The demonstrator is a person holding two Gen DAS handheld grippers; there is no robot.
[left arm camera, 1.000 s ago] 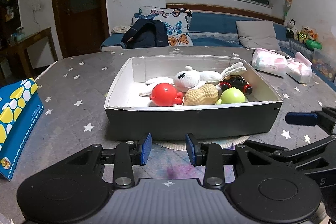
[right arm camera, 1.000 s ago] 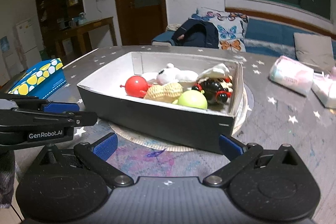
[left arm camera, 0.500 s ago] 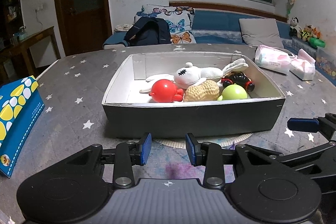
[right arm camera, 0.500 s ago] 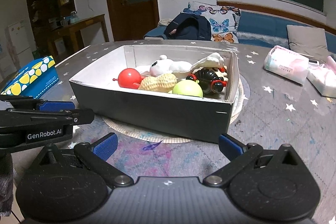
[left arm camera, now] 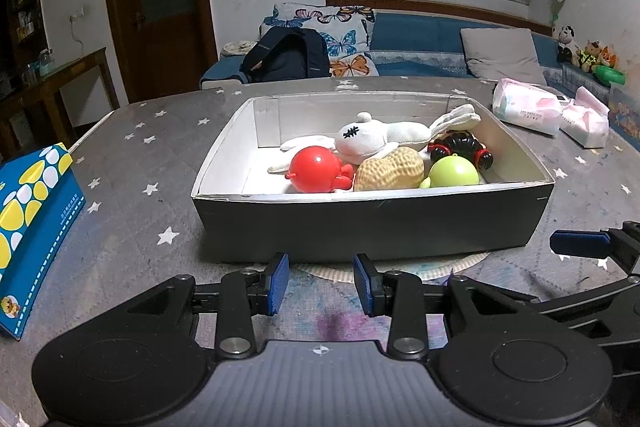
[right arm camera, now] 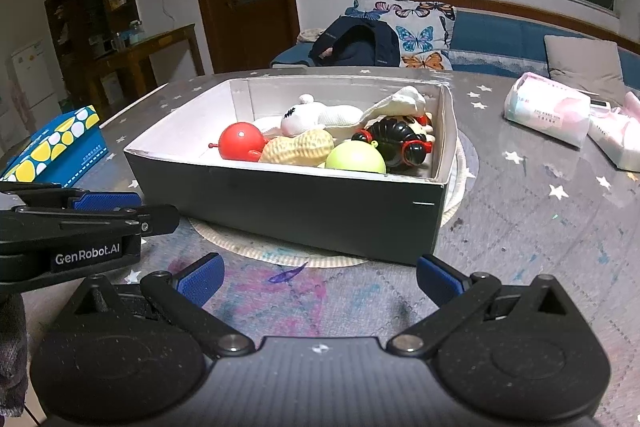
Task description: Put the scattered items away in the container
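Black box (left arm camera: pixel 372 227), white inside, toys piled within

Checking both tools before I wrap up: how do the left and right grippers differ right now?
The left gripper has its blue pads fairly close together, while the right gripper is spread wide. The left gripper faces the long front wall of the box; the right gripper points at that box's near right corner. Both are empty, hang over the table in front of the box, and touch no toy.
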